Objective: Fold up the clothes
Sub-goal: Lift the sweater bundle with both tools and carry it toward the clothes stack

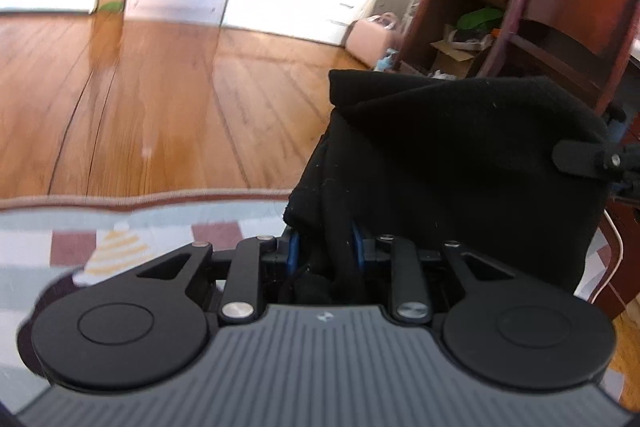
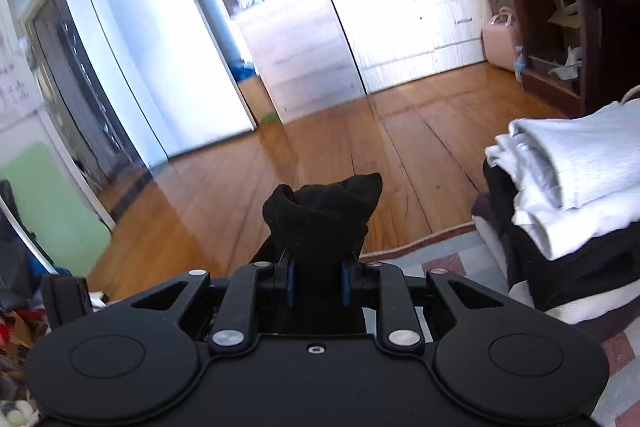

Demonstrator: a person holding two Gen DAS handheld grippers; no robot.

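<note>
Pinching a black garment (image 1: 452, 163) in the left gripper (image 1: 325, 255) and the right gripper (image 2: 318, 285), lifting it ahead of both, risking thin bunched cloth slipping free under its own weight.

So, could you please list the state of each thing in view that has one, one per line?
Left gripper: jaws shut on the black garment.
Right gripper: jaws shut on the black garment.
Black garment: bunched, lifted off the rug, held at two spots.
Pile of clothes: folded and stacked, white pieces on top of dark ones.
Rug: lying flat on the wooden floor.
</note>
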